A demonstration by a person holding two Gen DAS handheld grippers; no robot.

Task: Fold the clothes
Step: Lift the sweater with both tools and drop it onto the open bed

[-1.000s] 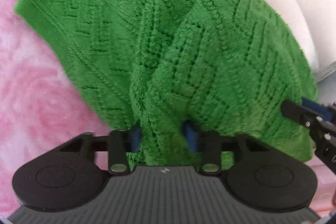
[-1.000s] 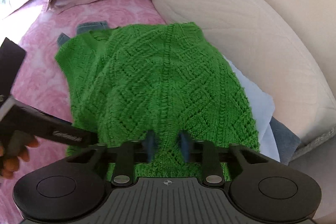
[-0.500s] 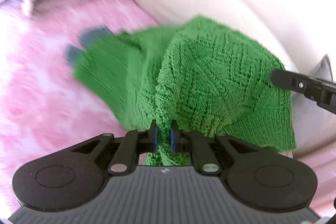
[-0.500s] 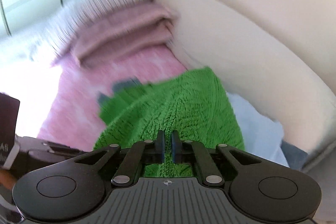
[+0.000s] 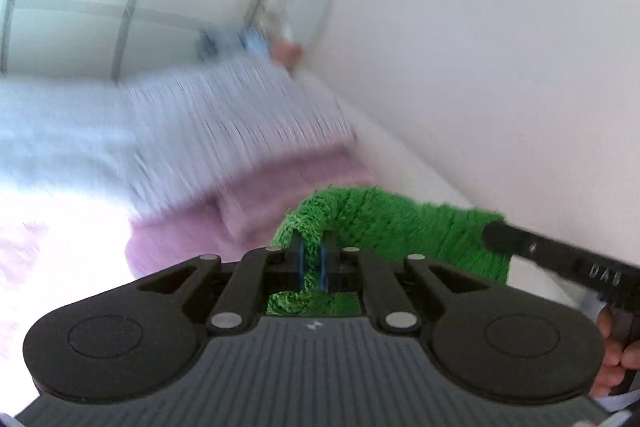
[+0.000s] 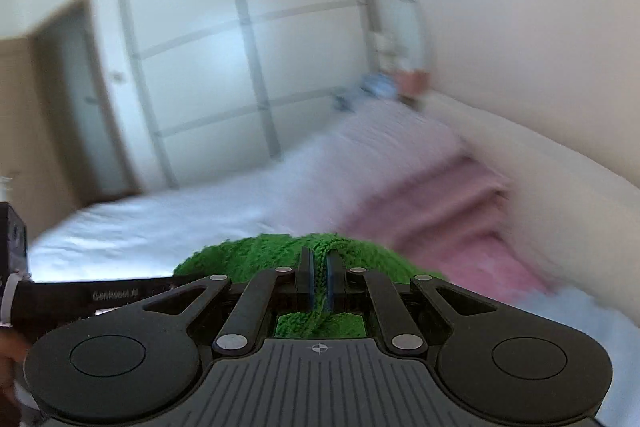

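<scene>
Green knit sweater hung lifted above bed, bunched between both grippers. Left gripper fingers, just closing, clamped on fold of knit. Right gripper fingers pinched ridge of same sweater. Pink pillows far right by wall, blurred.

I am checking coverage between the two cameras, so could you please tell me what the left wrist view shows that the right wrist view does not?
Only the left wrist view shows the right gripper's tip meeting the green sweater from the right, with a hand behind it. Only the right wrist view shows the wardrobe doors, a doorway and the left gripper's arm entering from the left. Both show jaws shut on green knit, pink pillows, pale bedding and the white wall.
</scene>
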